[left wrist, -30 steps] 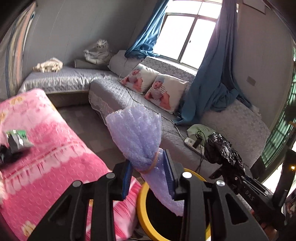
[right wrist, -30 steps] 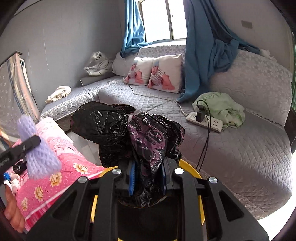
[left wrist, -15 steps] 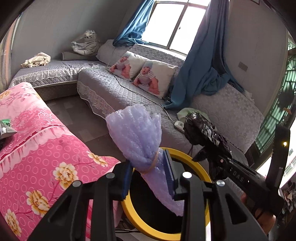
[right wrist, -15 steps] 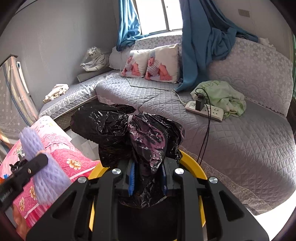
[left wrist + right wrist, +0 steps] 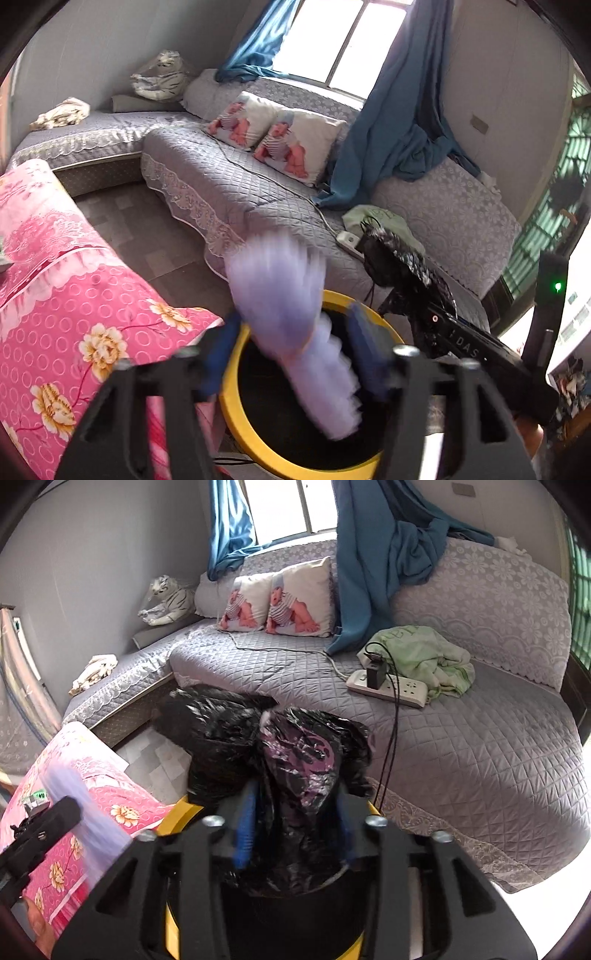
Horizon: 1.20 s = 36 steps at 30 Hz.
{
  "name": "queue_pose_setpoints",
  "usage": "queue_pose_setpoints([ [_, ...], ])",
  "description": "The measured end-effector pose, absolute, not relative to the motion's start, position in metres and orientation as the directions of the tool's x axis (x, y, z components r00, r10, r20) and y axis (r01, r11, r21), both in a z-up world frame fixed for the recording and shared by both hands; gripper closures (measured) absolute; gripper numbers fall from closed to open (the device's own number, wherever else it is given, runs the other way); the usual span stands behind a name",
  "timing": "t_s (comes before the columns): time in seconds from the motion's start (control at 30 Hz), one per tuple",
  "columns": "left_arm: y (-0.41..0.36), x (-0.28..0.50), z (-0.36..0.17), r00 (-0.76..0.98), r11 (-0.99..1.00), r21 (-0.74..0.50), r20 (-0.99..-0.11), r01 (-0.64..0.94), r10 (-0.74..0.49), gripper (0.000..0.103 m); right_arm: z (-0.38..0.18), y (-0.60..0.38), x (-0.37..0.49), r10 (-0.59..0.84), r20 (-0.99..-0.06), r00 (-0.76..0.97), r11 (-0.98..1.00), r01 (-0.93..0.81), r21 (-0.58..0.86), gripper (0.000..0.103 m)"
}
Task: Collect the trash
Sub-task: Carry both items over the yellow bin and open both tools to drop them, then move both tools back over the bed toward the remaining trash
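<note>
Purple foam wrap (image 5: pixel 291 332): light, soft, blurred between just-opened left gripper (image 5: pixel 291 350) jaws, over yellow bin (image 5: pixel 236 402). Black bag (image 5: pixel 280 760): crinkly, slippery, loose between right gripper (image 5: pixel 295 830) jaws, just widened; best pinched at bunched neck.

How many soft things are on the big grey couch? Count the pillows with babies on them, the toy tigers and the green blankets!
Baby pillows: 2
Toy tigers: 1
Green blankets: 1
Total: 4
</note>
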<state>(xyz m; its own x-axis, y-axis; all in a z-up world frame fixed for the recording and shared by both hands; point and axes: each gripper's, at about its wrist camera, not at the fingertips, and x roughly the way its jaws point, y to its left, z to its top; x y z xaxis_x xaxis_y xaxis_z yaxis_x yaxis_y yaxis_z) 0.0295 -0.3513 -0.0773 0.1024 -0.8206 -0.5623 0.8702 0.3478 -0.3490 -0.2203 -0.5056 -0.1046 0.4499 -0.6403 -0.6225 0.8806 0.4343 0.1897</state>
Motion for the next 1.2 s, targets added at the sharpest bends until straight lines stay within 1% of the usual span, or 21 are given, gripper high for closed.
queue_pose_setpoints([
  [0.03,-0.35,0.031,-0.077,0.109,0.351,-0.348,-0.559,0.869,-0.822,0.034,-0.105,-0.507,-0.222,-0.641,-0.623,0.448,0.428,0.883,0.195,0.056],
  [0.1,-0.346,0.033,-0.075,0.126,0.364,-0.338,-0.559,0.868,-0.82,0.031,-0.105,-0.508,-0.225,-0.642,-0.622,0.448,0.422,0.884,0.201,0.054],
  [0.17,-0.339,0.037,-0.073,0.148,0.384,-0.342,-0.552,0.857,-0.821,0.024,-0.105,-0.507,-0.226,-0.64,-0.62,0.454,0.422,0.882,0.21,0.05],
  [0.2,-0.335,0.039,-0.072,0.156,0.392,-0.346,-0.548,0.852,-0.822,0.024,-0.104,-0.507,-0.226,-0.638,-0.62,0.458,0.424,0.88,0.214,0.048],
  [0.27,-0.326,0.045,-0.067,0.175,0.407,-0.351,-0.537,0.843,-0.825,0.022,-0.104,-0.506,-0.225,-0.635,-0.615,0.467,0.427,0.876,0.224,0.047],
  [0.37,-0.309,0.055,-0.057,0.246,0.456,-0.326,-0.52,0.828,-0.818,0.019,-0.101,-0.501,-0.22,-0.631,-0.595,0.498,0.452,0.859,0.241,0.046],
  [0.47,-0.288,0.065,-0.045,0.313,0.503,-0.308,-0.5,0.808,-0.808,0.016,-0.096,-0.49,-0.21,-0.625,-0.556,0.548,0.499,0.828,0.255,0.042],
  [0.6,-0.254,0.082,-0.028,0.399,0.567,-0.29,-0.475,0.771,-0.784,0.013,-0.086,-0.469,-0.183,-0.595,-0.506,0.624,0.594,0.766,0.246,0.04],
  [0.7,-0.22,0.092,-0.012,0.486,0.624,-0.267,-0.434,0.735,-0.759,0.008,-0.075,-0.45,-0.161,-0.572,-0.454,0.683,0.661,0.711,0.239,0.033],
  [0.77,-0.193,0.099,0.001,0.558,0.672,-0.235,-0.406,0.702,-0.724,0.008,-0.067,-0.44,-0.148,-0.551,-0.419,0.722,0.7,0.673,0.239,0.031],
  [0.9,-0.144,0.111,0.017,0.655,0.748,-0.212,-0.374,0.629,-0.657,0.008,-0.046,-0.413,-0.121,-0.499,-0.34,0.797,0.784,0.582,0.214,0.024],
  [1.07,-0.09,0.122,0.025,0.756,0.838,-0.167,-0.366,0.52,-0.542,0.008,-0.027,-0.387,-0.089,-0.403,-0.275,0.873,0.867,0.46,0.192,0.017],
  [1.13,-0.07,0.126,0.022,0.787,0.87,-0.137,-0.38,0.473,-0.487,0.008,-0.02,-0.377,-0.075,-0.373,-0.253,0.893,0.891,0.421,0.169,0.014],
  [1.2,-0.053,0.127,0.017,0.8,0.888,-0.135,-0.39,0.439,-0.455,0.008,-0.015,-0.366,-0.063,-0.334,-0.239,0.912,0.912,0.377,0.162,0.013],
])
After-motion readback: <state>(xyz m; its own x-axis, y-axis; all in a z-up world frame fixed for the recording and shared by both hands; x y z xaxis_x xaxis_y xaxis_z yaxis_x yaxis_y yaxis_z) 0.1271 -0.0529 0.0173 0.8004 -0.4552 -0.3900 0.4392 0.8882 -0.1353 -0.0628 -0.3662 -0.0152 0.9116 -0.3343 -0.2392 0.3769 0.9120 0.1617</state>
